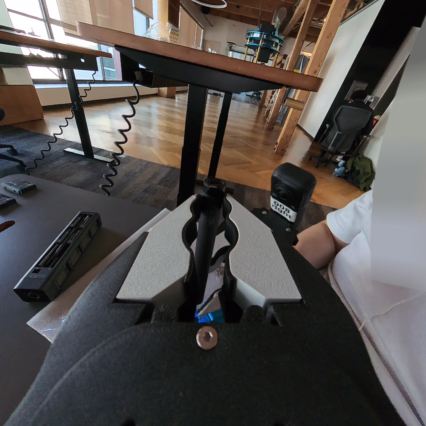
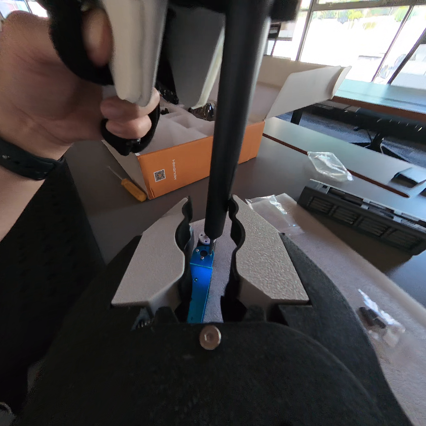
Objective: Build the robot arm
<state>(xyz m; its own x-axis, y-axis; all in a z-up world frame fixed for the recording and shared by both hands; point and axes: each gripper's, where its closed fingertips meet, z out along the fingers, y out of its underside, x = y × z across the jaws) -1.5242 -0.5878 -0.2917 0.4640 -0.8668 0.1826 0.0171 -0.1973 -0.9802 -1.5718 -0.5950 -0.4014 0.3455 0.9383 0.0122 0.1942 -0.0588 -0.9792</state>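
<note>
Left jaws: the left gripper (image 1: 211,207) pinches a black screwdriver (image 1: 205,249), a smooth matte cylinder, at frame centre.
Right jaws: the right gripper (image 2: 208,207) is part-spread around a blue metal bracket (image 2: 200,276); whether the pads touch it cannot be told.
Contact: the driver tip (image 2: 211,252) sits at a small screw hole on the bracket.
Beneath: pale foam sheet (image 2: 322,253).
Around: orange cardboard box (image 2: 184,166) upper centre; ribbed black bit case (image 2: 368,216) right, on the dark counter (image 2: 288,166).

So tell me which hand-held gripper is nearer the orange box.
Left. The left hand-held gripper, holding the black screwdriver, hangs right in front of the orange box; the right hand-held gripper, around the blue bracket, sits farther back.
</note>
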